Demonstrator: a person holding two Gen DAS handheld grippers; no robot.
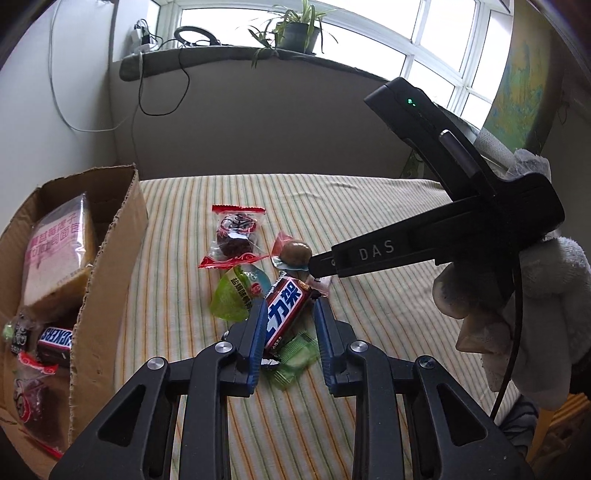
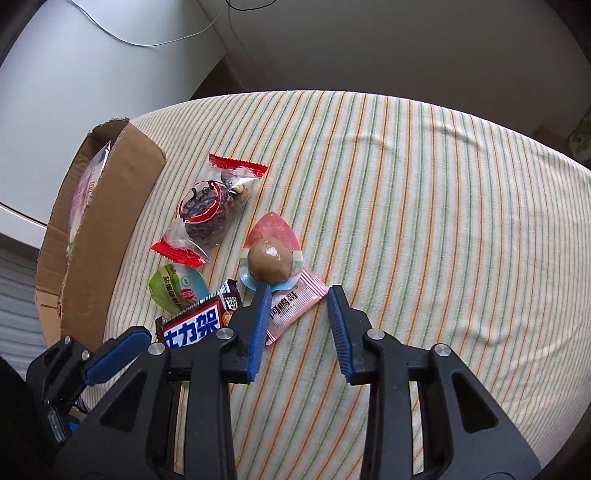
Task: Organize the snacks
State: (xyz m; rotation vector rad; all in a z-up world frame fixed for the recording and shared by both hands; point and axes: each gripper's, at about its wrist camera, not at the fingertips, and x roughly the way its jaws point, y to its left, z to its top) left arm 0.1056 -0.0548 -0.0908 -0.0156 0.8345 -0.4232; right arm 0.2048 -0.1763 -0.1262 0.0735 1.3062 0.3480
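Observation:
A pile of snacks lies on the striped cloth. My left gripper (image 1: pixel 290 306) is open, its jaws on either side of a Snickers bar (image 1: pixel 286 314) that lies over a green candy (image 1: pixel 297 360). My right gripper (image 2: pixel 297 291) is open over a pink sachet (image 2: pixel 291 308), just short of a packed brown egg (image 2: pixel 269 263). The right gripper also shows in the left wrist view (image 1: pixel 314 267), by the egg (image 1: pixel 295 254). A red-ended date pack (image 1: pixel 234 236) and a green pouch (image 1: pixel 236 295) lie close by. The Snickers bar also shows in the right wrist view (image 2: pixel 194 328).
An open cardboard box (image 1: pixel 107 280) stands at the left and holds a bread pack (image 1: pixel 55 251), another Snickers (image 1: pixel 55 341) and a date pack (image 1: pixel 31 402). The striped cloth (image 2: pixel 424 221) stretches right. A windowsill with a plant (image 1: pixel 295 33) is behind.

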